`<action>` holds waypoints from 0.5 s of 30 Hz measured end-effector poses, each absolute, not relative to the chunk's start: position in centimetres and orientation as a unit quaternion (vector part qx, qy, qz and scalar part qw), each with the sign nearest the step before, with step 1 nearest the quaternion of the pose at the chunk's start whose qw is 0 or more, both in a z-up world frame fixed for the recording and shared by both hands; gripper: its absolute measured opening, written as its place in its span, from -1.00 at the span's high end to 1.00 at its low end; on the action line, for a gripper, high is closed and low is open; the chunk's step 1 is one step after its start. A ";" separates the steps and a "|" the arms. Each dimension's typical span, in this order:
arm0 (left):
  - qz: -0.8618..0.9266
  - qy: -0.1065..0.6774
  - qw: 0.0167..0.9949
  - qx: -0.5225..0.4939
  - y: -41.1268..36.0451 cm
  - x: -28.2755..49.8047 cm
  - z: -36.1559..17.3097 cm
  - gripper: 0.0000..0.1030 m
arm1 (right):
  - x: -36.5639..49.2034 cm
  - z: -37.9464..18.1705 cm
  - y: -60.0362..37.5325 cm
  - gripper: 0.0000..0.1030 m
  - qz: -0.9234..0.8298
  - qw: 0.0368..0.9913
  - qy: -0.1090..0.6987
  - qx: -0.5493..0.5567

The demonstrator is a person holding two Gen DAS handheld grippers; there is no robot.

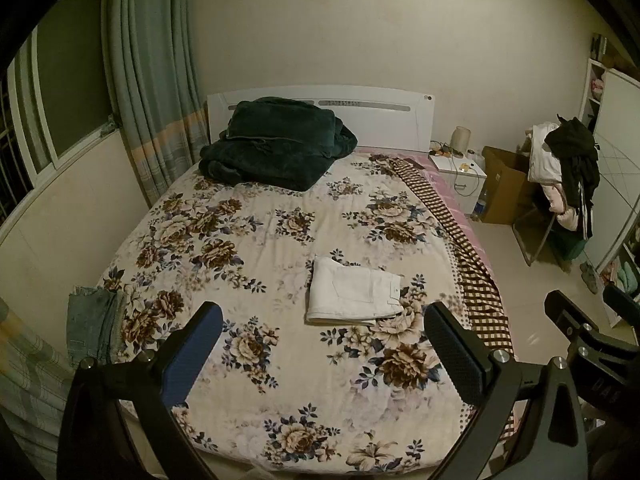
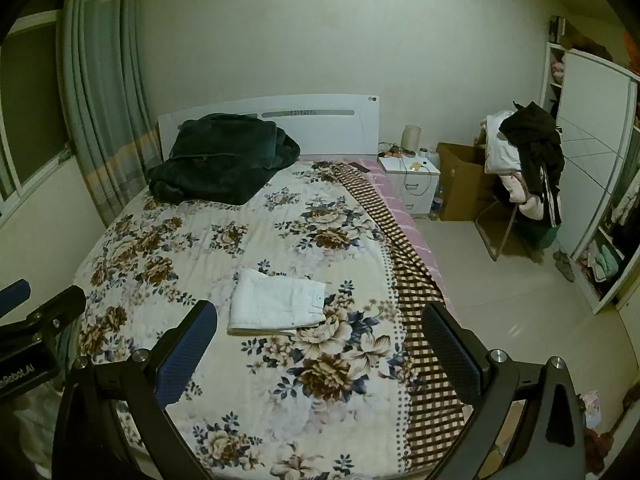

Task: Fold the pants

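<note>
The white pants (image 1: 352,294) are lying on the bed (image 1: 280,400) as a compact, roughly square bundle, resting on the floral bedspread (image 1: 248,240) toward the foot of the bed and nearer its right-hand edge than its left. The layers are stacking neatly, with a thick fold edge facing the foot of the bed and the edges lining up fairly well. Judging by that shape, the folding looks finished, or very nearly so; at most a slight squaring of the corners might remain.

Neither tool is touching the garment. The left gripper (image 1: 322,344) is hovering above the foot of the bed with its jaws spread wide and nothing between them, the pants sitting just beyond the gap. The right gripper (image 2: 320,346) is hanging in much the same pose, jaws likewise released and empty, with the bundle lying ahead and slightly to the left of its centre line.

A second garment, a piece of blue denim (image 1: 94,320), is draping over the bed's left edge near the foot; I cannot tell whether it is part of the job. A dark green blanket (image 1: 276,144) is piling up at the head of the bed by the headboard (image 1: 380,114), well apart from the pants. If another item follows, the denim seems the likely candidate.
</note>
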State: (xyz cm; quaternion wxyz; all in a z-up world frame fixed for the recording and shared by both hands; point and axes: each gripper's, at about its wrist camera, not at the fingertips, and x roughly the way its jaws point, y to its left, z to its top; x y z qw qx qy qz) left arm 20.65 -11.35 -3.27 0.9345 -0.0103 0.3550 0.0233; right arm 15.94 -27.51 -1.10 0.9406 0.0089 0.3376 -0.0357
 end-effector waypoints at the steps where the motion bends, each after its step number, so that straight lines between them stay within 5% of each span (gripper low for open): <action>1: 0.023 0.355 0.935 -0.010 -11.4 20.7 -3.3 -1.00 | 15.9 -1.1 -27.5 -1.00 -0.035 0.940 0.338 0.010; 15: 0.023 0.355 0.934 -0.010 -11.2 20.8 -3.2 -1.00 | 16.1 -1.2 -27.3 -1.00 -0.031 0.940 0.339 0.010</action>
